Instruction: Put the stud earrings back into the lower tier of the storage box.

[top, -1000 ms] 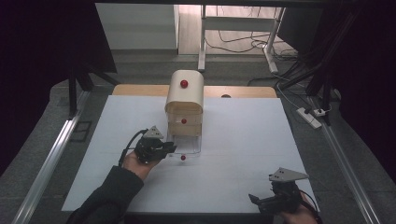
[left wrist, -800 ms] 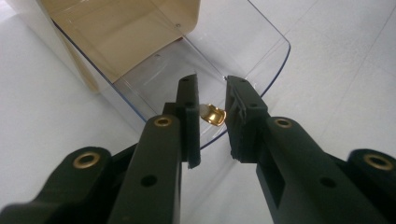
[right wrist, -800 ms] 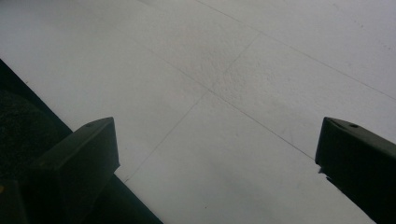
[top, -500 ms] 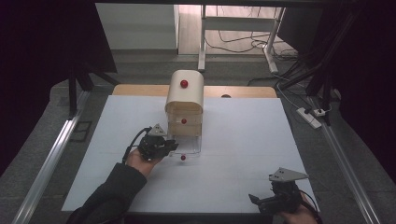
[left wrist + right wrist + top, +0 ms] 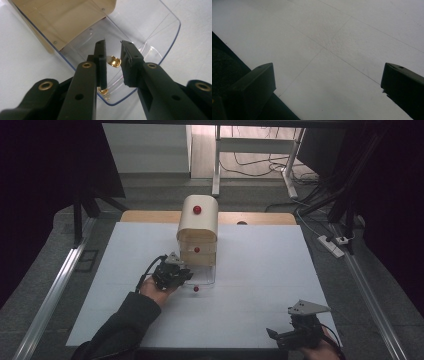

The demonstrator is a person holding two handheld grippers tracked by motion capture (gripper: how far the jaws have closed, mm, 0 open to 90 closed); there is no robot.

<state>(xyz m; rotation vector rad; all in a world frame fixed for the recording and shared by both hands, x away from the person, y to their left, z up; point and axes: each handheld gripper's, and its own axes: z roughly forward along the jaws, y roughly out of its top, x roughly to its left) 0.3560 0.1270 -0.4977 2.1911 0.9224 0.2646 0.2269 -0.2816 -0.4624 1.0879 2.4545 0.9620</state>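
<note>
Left gripper view: clear, blue-edged drawer (image 5: 155, 37)

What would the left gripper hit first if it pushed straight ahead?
Probably the small gold piece between the left gripper jaws, inside the clear drawer; beyond it, the drawer's floor. Depth is hard to judge.

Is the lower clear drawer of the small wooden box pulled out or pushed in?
Pulled out: the clear drawer projects forward from the wooden box, beside the left gripper.
</note>
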